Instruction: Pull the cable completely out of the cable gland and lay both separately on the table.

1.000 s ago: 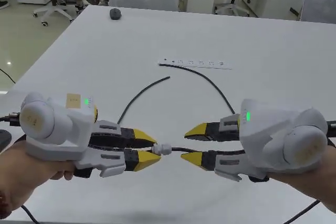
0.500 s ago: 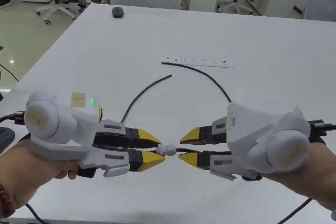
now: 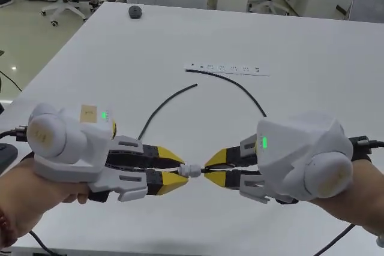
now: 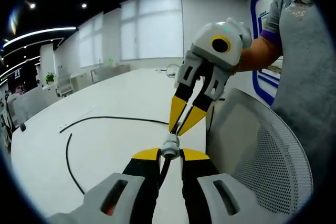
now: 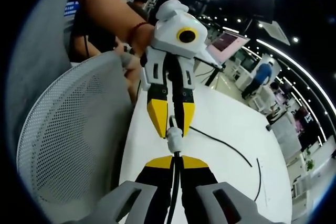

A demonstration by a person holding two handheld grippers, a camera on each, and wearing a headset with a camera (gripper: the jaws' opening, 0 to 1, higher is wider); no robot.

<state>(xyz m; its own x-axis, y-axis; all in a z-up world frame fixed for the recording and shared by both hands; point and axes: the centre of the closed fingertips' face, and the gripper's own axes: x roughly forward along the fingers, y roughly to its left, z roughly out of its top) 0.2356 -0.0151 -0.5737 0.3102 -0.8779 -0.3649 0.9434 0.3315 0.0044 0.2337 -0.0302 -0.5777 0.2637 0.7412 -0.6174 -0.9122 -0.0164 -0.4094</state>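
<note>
White table [image 3: 180, 34]; left claw [image 3: 182, 171] grips gland [image 3: 191, 170]; right claw [image 3: 207, 171] grips cable [image 3: 161, 109].

Part of cable [image 3: 246, 95] hidden behind right claw [image 3: 206, 169]; cable gland [image 3: 192, 170] rear covered by left claw [image 3: 185, 170].

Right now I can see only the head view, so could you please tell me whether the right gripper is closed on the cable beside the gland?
Observer: Yes. In the right gripper view the right gripper has its jaw tips together on the cable, just short of the cable gland.
Operator: Thanks. How does the left one hold the gland?
Observer: The left gripper view shows the left gripper pinching it at the very tips, with the cable running back between its jaws.
Operator: Anything close by that I'm missing?
Observer: A mesh chair back stands right at the table edge, beside the grippers.
</note>
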